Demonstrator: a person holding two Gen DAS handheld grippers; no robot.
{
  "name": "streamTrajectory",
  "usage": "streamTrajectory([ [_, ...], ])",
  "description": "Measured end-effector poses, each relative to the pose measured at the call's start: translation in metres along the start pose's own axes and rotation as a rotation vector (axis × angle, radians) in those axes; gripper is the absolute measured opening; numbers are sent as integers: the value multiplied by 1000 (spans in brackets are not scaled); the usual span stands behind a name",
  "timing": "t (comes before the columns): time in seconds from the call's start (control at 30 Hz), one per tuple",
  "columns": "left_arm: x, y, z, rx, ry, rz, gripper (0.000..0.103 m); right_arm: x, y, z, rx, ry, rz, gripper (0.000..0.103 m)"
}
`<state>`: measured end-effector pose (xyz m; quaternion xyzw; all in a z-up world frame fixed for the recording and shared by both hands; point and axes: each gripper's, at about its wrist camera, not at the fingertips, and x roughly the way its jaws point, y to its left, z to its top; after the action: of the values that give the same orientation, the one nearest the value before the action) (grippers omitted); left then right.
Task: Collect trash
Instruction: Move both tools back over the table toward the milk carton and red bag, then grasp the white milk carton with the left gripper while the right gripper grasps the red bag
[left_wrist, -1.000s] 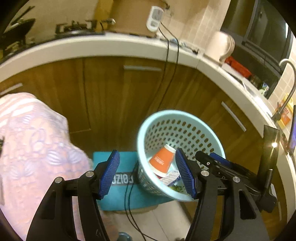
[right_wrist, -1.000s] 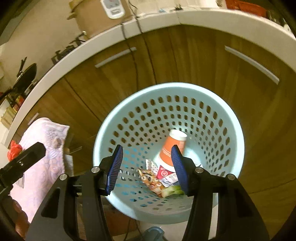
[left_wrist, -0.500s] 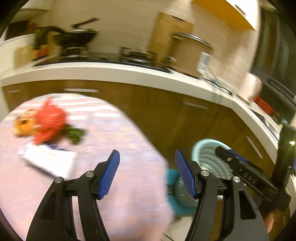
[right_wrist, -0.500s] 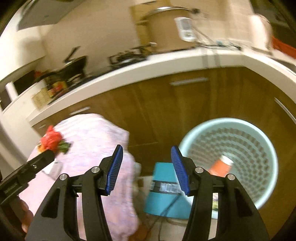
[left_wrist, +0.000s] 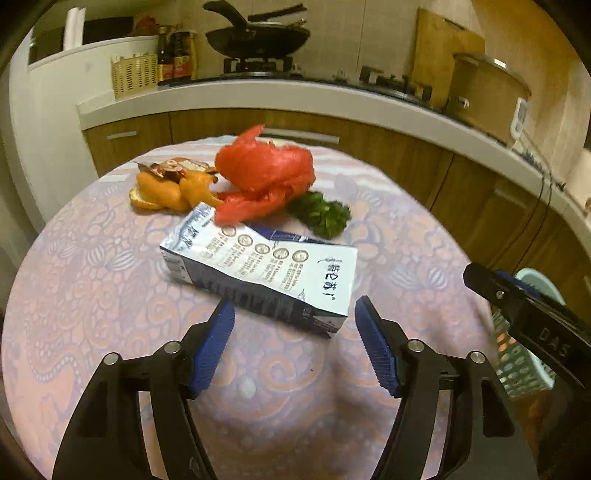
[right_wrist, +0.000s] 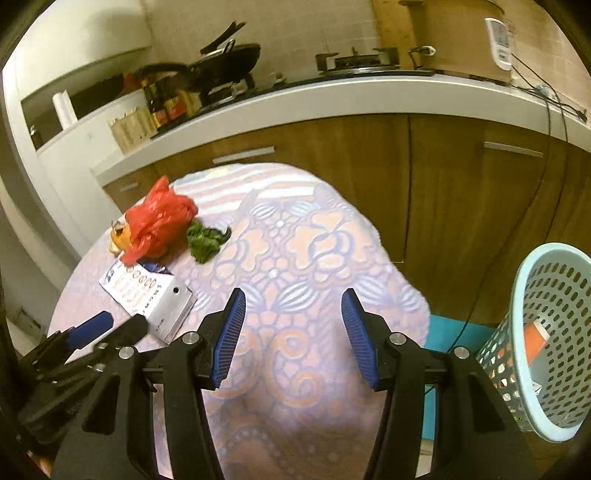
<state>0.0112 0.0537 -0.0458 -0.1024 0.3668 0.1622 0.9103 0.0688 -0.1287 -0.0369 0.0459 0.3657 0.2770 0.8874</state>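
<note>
While a round table (left_wrist: 92, 295) draped in a pink-and-lilac cloth with a raised scroll and shell pattern fills both views, the remaining trash is seen gathered on its far side. A flattened rectangular milk carton (left_wrist: 266, 273), of glossy white and dark-blue printed card, lies on its side nearest the left gripper (left_wrist: 295, 343). The blue ribbed pads of that gripper have just been opening and stand apart, with nothing pressed between them; the carton's near edge lies just beyond the tips. Behind the carton, a crumpled red plastic bag (left_wrist: 266, 177) rests with one fold touching the carton's top end. Curled orange peel (left_wrist: 166, 192) with a creased snack wrapper (left_wrist: 170, 168) at its back lies to the left of the bag, and a bunch of dark leafy greens (left_wrist: 325, 218) to its right.

The right gripper (right_wrist: 293, 332) is held over bare cloth, its blue ridged pads parted and empty. In the right wrist view, a pale blue plastic wastebasket (right_wrist: 554, 325) with perforated walls is seen on the floor beside the table, tilted, with an orange paper cup (right_wrist: 537, 343) showing inside. Brown wood-grain cabinets (right_wrist: 443, 177) with metal bar handles stand behind, under a white counter (right_wrist: 332, 99).
</note>
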Motion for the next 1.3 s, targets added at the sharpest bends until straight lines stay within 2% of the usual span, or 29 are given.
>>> streamTrajectory([
  [0.1,10,-8,1,21,12,9,68,2,1,-2,-2,8,-3,51],
  [0.2,15,-4,-1,34,26,53,69,2,-1,-1,1,11,-9,51],
  [0.5,-21,77,-15,-87,3,165,70,5,9,-2,-12,18,18,51],
  [0.6,-29,110,-19,-175,8,178,68,8,19,-3,-29,24,35,51],
  [0.67,-34,117,-19,-203,-3,164,68,8,28,-3,-53,26,40,51],
  [0.73,-38,117,-15,-225,-18,90,70,7,35,-1,-74,23,44,51],
  [0.8,-38,110,-8,-217,-28,36,79,7,42,3,-96,17,44,51],
  [0.9,-24,96,6,-181,-29,77,81,7,54,14,-128,5,51,51],
  [1.03,14,92,19,-148,61,157,82,9,76,33,-201,-19,80,51],
  [1.13,26,98,20,-170,85,145,82,15,94,45,-250,-31,109,51],
  [1.2,28,100,20,-168,79,134,78,20,107,52,-285,-37,120,56],
  [1.23,29,100,20,-156,72,131,62,24,114,55,-300,-39,129,60],
  [1.3,29,104,19,-153,62,119,58,34,126,62,-318,-35,148,66],
])
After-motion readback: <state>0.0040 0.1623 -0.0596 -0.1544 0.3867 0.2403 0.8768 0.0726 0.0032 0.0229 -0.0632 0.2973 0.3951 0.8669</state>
